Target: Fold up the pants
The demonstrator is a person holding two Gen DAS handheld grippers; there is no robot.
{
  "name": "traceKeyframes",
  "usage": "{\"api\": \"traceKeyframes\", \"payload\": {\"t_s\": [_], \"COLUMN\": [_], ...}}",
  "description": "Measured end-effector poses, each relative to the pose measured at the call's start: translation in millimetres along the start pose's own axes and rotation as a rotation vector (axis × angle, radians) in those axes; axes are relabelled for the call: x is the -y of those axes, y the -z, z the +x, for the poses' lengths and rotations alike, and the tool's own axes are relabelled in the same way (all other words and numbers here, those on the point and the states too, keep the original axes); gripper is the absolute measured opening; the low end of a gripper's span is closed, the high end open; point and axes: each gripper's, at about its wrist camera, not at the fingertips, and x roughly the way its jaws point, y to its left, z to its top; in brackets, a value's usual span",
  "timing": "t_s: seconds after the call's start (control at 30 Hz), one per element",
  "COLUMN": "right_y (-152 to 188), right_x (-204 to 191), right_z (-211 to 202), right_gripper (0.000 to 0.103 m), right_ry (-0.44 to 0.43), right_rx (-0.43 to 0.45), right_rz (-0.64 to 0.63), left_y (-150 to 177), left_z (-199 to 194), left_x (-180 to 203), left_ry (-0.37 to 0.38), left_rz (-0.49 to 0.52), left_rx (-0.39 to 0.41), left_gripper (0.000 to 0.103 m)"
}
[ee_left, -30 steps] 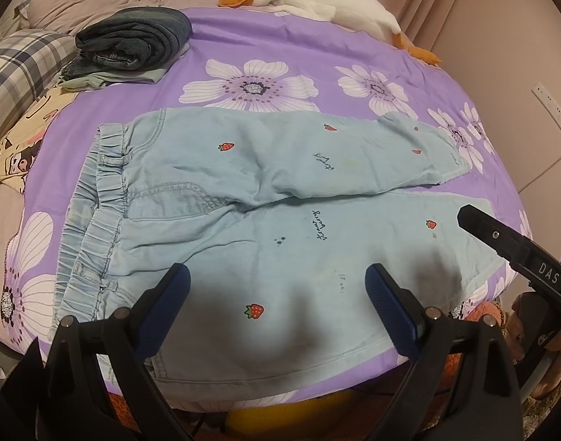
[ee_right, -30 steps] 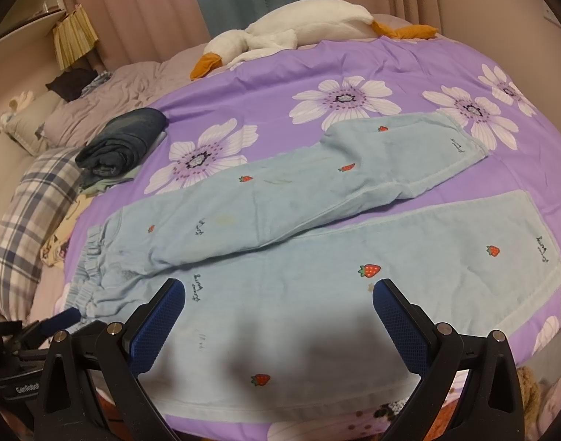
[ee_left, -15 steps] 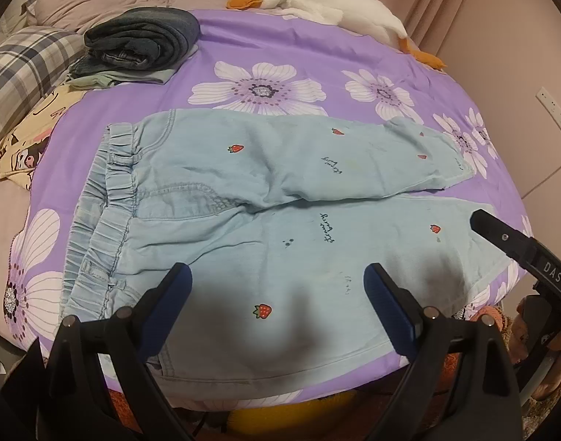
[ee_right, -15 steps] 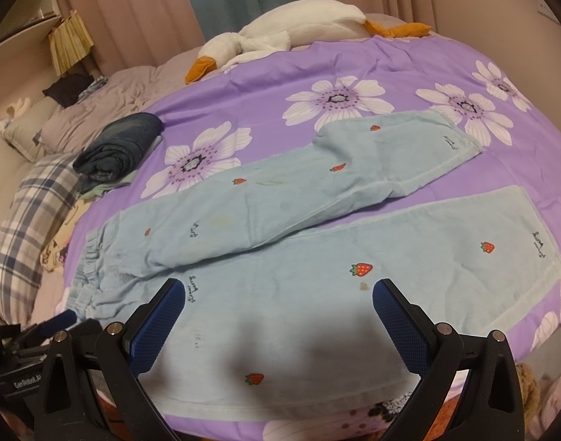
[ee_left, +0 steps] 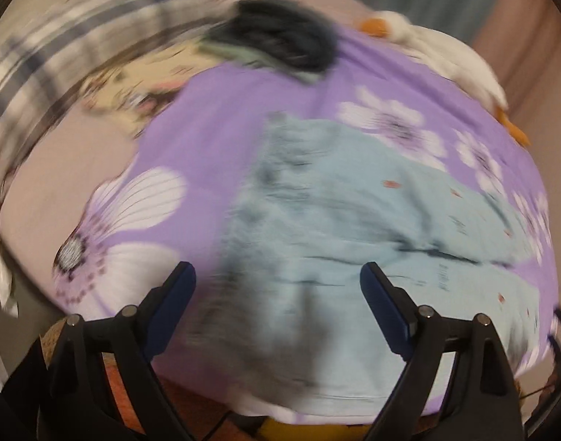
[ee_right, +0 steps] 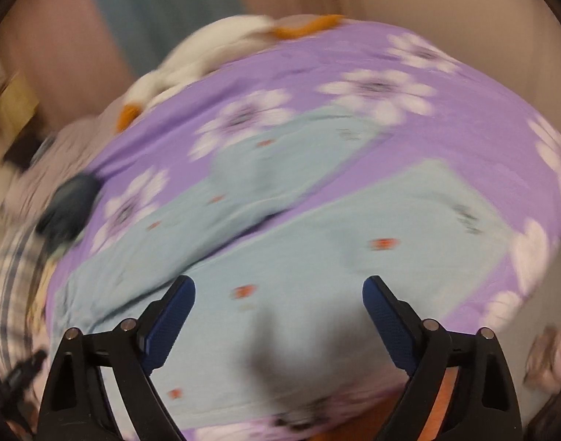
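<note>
Light blue pants [ee_left: 353, 228] with small strawberry prints lie flat on a purple flowered bedspread [ee_left: 221, 117]; both views are blurred by motion. In the left wrist view my left gripper [ee_left: 278, 294] is open and empty above the waistband end. In the right wrist view the pants [ee_right: 298, 257] show both legs spread apart, and my right gripper [ee_right: 278, 307] is open and empty above the near leg, towards the cuff end.
A dark folded pile of jeans [ee_left: 280, 44] lies at the far side of the bed. A white goose plush [ee_left: 445, 58] lies along the back edge. A plaid pillow [ee_left: 60, 51] is at the far left. The near bed edge is just under both grippers.
Both grippers swung fast: the left towards the waistband end at the left, the right towards the leg cuffs at the right. Both stay open. The pants have not moved.
</note>
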Motion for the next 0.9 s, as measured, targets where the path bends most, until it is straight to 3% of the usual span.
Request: {"api": "traceKeyframes", "payload": {"t_s": [0.07, 0.17, 0.27, 0.3, 0.33, 0.4, 0.5, 0.57, 0.6, 0.63, 0.77, 0.83, 0.9], "right_y": [-7.7, -13.6, -17.9, -19.2, -20.1, -21.2, -20.8, -23.7, -27.4, -32.0, -47.5, -45.5, -36.4], "right_x": [39.5, 87.1, 120.1, 130.2, 139.1, 148.5, 156.0, 151.7, 147.8, 144.0, 111.8, 106.5, 109.3], "right_z": [3.1, 9.4, 17.1, 20.6, 23.5, 32.2, 49.7, 50.5, 48.9, 46.0, 13.4, 2.1, 5.7], "right_gripper": [0.085, 0.081, 0.079, 0.079, 0.078, 0.077, 0.059, 0.038, 0.013, 0.008, 0.006, 0.006, 0.006], "right_ry": [0.077, 0.14, 0.149, 0.158, 0.166, 0.145, 0.11, 0.145, 0.151, 0.124, 0.021, -0.002, 0.042], "right_rx": [0.002, -0.014, -0.03, -0.037, -0.041, -0.057, -0.103, -0.092, -0.088, -0.085, 0.017, 0.038, 0.02], "right_rz": [0.088, 0.2, 0.294, 0.32, 0.345, 0.375, 0.409, 0.384, 0.377, 0.382, 0.299, 0.285, 0.279], "left_y": [2.7, 9.5, 14.5, 14.2, 12.9, 9.4, 5.8, -0.6, -4.8, -8.8, -17.3, -11.2, 1.0], "left_z": [10.5, 33.1, 50.3, 54.1, 57.0, 58.1, 46.7, 33.6, 25.9, 22.6, 2.5, 11.7, 32.3], "left_x": [-16.8, -31.4, -33.0, -30.6, -29.6, -27.6, -32.8, -39.6, -42.3, -45.0, -54.4, -64.4, -72.3], "left_ry": [0.026, 0.142, 0.245, 0.256, 0.26, 0.262, 0.272, 0.261, 0.266, 0.265, 0.208, 0.186, 0.163], "left_rz": [-0.051, -0.141, -0.202, -0.208, -0.21, -0.213, -0.23, -0.236, -0.238, -0.235, -0.201, -0.211, -0.217], "left_rx": [-0.042, -0.148, -0.21, -0.218, -0.217, -0.217, -0.194, -0.152, -0.134, -0.119, -0.059, -0.087, -0.157], "left_gripper": [0.083, 0.065, 0.038, 0.02, 0.015, 0.013, 0.012, 0.012, 0.011, 0.011, 0.011, 0.012, 0.013]}}
